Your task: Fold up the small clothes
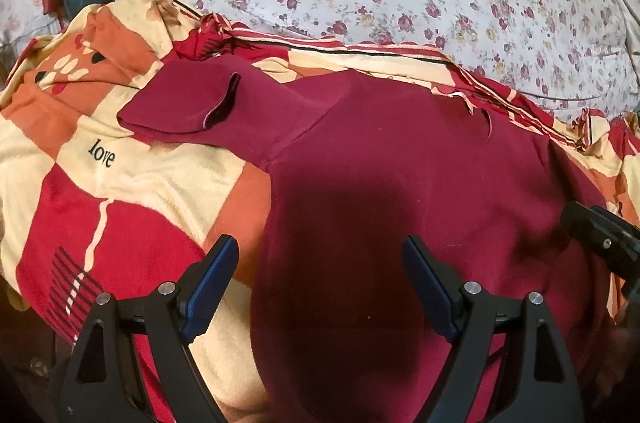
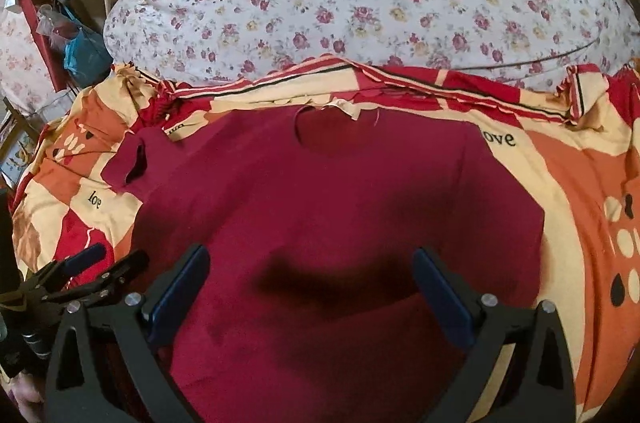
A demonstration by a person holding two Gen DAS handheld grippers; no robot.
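Maroon shirt (image 2: 320, 207) lies spread flat on the patterned bedsheet (image 2: 560, 183), neckline at the far side. Both the left hand-held gripper (image 1: 320, 287) and right hand-held gripper (image 2: 312, 287) hover above it, jaws wide, holding nothing.

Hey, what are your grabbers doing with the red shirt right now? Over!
Left gripper open, right gripper open, both empty. Red shirt spread on patterned blanket, left sleeve out. Nothing in the way.
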